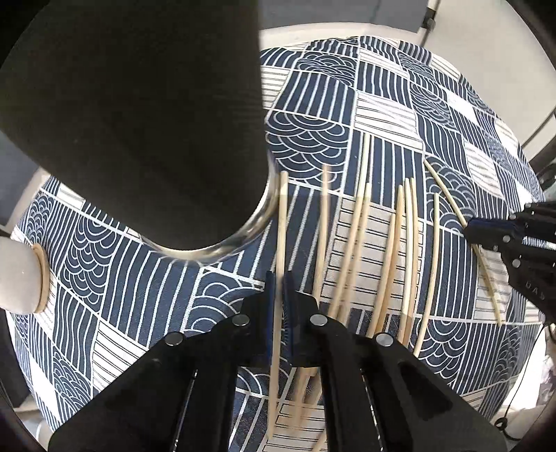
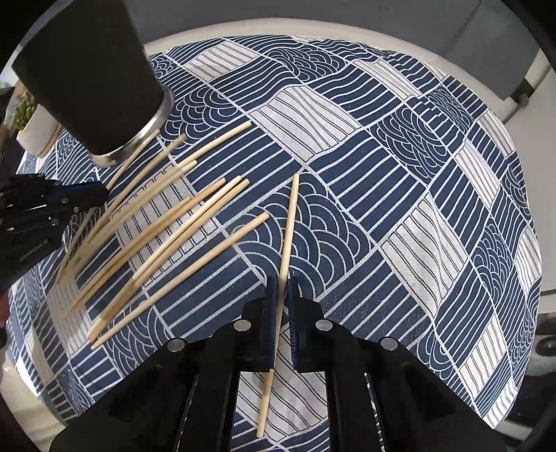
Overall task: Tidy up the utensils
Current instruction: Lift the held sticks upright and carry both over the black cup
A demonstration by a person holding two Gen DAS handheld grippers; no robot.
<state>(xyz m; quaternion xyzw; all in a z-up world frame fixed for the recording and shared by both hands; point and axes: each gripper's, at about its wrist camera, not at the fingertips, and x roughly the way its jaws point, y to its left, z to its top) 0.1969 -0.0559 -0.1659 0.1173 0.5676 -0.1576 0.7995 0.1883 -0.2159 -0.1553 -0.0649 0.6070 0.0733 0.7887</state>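
Several pale wooden chopsticks (image 1: pixel 361 243) lie spread on a blue and white patterned tablecloth (image 1: pixel 347 104). My left gripper (image 1: pixel 278 278) is shut on the leftmost chopstick (image 1: pixel 282 215), which runs up between the jaws toward the tall dark cup (image 1: pixel 139 121) with a shiny base. In the right wrist view my right gripper (image 2: pixel 283 278) is shut on a single chopstick (image 2: pixel 291 215) that lies apart from the pile (image 2: pixel 180 222). The dark cup (image 2: pixel 90 76) stands at the upper left there, and the left gripper (image 2: pixel 99 194) is beside it.
A white plant pot (image 2: pixel 34 128) on a wooden coaster stands behind the cup, near the left edge of the round table (image 2: pixel 347 31). The right gripper (image 1: pixel 469 229) shows at the right of the left wrist view, over an outlying chopstick (image 1: pixel 448 198).
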